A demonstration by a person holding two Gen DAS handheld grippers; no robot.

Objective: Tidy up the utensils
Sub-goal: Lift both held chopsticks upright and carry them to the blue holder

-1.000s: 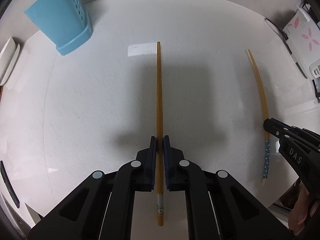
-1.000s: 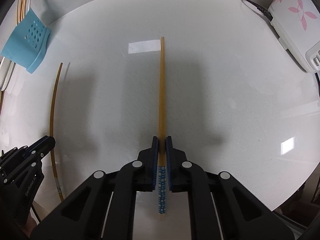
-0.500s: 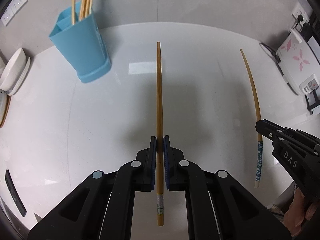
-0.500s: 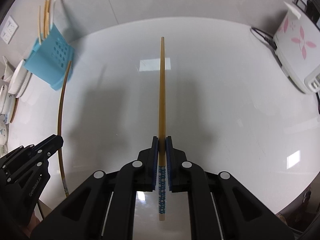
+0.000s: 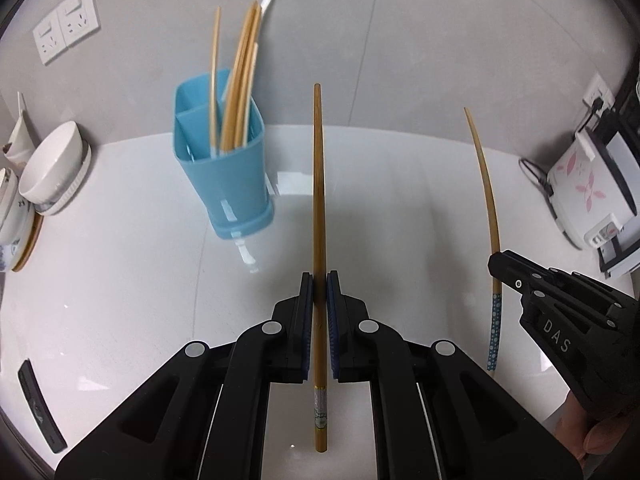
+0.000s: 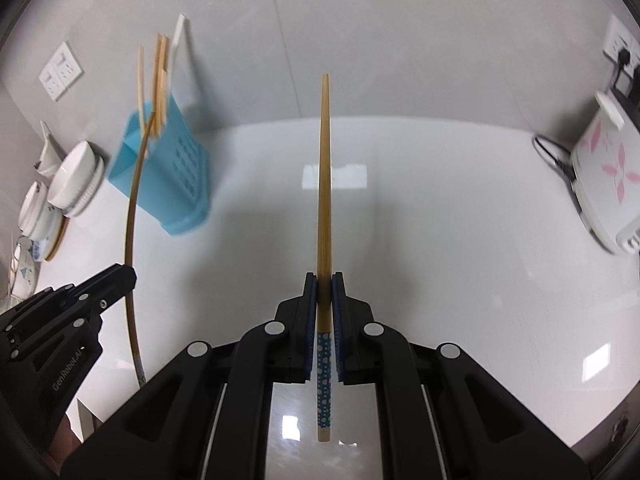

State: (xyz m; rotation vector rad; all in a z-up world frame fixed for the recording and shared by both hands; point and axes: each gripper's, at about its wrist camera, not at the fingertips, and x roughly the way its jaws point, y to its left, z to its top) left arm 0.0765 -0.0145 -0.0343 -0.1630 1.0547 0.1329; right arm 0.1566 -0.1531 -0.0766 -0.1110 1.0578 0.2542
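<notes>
My left gripper [image 5: 319, 280] is shut on a plain brown chopstick [image 5: 319, 184], held above the white counter and pointing away from the camera. My right gripper [image 6: 325, 280] is shut on a chopstick with a blue dotted end [image 6: 325, 184], also lifted. Each view shows the other gripper at its edge: the right gripper [image 5: 494, 261] with its dotted chopstick [image 5: 489, 188], the left gripper [image 6: 127, 274] with its brown chopstick [image 6: 132, 216]. A blue utensil holder [image 5: 224, 172] stands upright at the back left with several chopsticks in it; the same holder [image 6: 168, 176] appears left of centre in the right wrist view.
Stacked white bowls [image 5: 50, 168] sit at the left edge by the wall. A white appliance with pink flowers [image 5: 588, 188] and its cord stand at the right. A dark flat object [image 5: 40, 404] lies near the front left edge. Wall sockets [image 5: 66, 22] are behind.
Both grippers have risen off the counter with their chopsticks and tilted up, so the wall and the top of the blue holder have come into view. Both grips are unchanged.
</notes>
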